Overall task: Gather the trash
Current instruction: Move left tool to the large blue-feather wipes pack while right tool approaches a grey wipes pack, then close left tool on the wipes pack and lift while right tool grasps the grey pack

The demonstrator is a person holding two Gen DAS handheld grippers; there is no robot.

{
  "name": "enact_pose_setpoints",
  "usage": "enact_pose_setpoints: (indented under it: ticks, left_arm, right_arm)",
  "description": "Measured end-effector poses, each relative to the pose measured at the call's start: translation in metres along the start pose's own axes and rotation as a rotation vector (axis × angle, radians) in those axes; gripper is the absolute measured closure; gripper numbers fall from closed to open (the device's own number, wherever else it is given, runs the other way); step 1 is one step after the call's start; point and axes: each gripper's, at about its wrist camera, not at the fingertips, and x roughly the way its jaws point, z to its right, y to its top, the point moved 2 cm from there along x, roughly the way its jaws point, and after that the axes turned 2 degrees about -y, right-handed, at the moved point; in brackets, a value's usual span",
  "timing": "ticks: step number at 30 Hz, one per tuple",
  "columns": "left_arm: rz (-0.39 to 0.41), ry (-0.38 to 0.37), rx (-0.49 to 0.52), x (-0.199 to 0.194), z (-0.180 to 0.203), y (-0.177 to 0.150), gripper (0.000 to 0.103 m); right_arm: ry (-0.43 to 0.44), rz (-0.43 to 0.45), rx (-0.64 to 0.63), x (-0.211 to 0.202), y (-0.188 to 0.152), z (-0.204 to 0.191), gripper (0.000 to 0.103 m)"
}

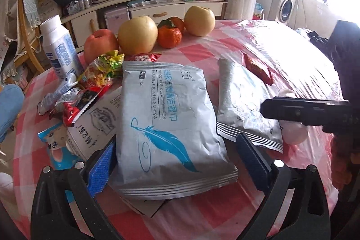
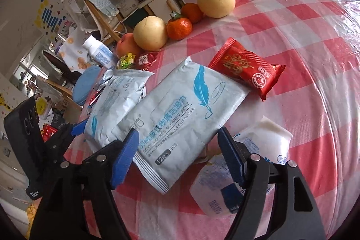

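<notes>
Two grey wet-wipe packs with a blue feather lie on the pink checked table. My left gripper (image 1: 177,156) is open, its blue pads either side of the near end of one pack (image 1: 166,123). My right gripper (image 2: 177,156) is open around the near end of the other pack (image 2: 182,114), which also shows in the left wrist view (image 1: 243,105). A red snack wrapper (image 2: 247,69) lies just beyond it. A white yoghurt cup (image 2: 265,138) and a crushed white carton (image 2: 213,186) lie by my right finger. Crumpled wrappers (image 1: 94,78) lie to the left.
Two pears (image 1: 137,35), an apple (image 1: 100,44) and two tangerines (image 1: 169,36) stand at the table's far edge. A white bottle (image 1: 58,46) stands at the left. A flat cardboard box (image 1: 96,123) lies under the left pack. Cabinets and a chair stand beyond.
</notes>
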Motion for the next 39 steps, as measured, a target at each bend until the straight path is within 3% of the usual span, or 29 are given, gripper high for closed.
enact_pose_setpoints:
  ticks: [3, 6, 13, 18, 19, 21, 24, 32, 39]
  left_arm:
    - [0.009, 0.017, 0.025, -0.004, 0.006, 0.002, 0.005]
    - [0.031, 0.092, 0.015, -0.007, 0.002, 0.008, 0.005]
    - [-0.016, 0.2, 0.064, 0.019, 0.006, 0.016, 0.004]
    - [-0.012, 0.2, 0.08, 0.022, 0.013, 0.016, 0.006]
    - [-0.011, 0.197, 0.071, 0.021, 0.012, 0.016, 0.007]
    - [0.001, 0.18, 0.044, 0.016, 0.009, 0.017, 0.02]
    - [-0.002, 0.181, 0.006, 0.011, 0.004, 0.015, 0.024]
    - [0.007, 0.226, -0.107, -0.017, -0.014, -0.001, 0.025]
    - [0.081, 0.238, -0.222, -0.064, -0.027, -0.02, 0.025]
  right_arm:
    - [-0.019, 0.008, 0.012, 0.002, 0.004, 0.003, 0.018]
    - [-0.041, 0.006, 0.006, 0.008, 0.009, 0.0, 0.013]
    - [-0.09, -0.012, -0.06, 0.027, 0.018, -0.01, 0.013]
    - [-0.145, -0.016, -0.124, 0.033, 0.018, -0.012, 0.013]
    - [-0.149, -0.016, -0.135, 0.034, 0.018, -0.012, 0.013]
    - [-0.157, -0.018, -0.156, 0.035, 0.017, -0.013, 0.013]
    - [-0.151, -0.022, -0.166, 0.036, 0.016, -0.015, 0.009]
    - [-0.152, -0.025, -0.196, 0.041, 0.016, -0.022, 0.006]
    - [-0.25, -0.043, -0.346, 0.052, 0.004, -0.042, 0.009]
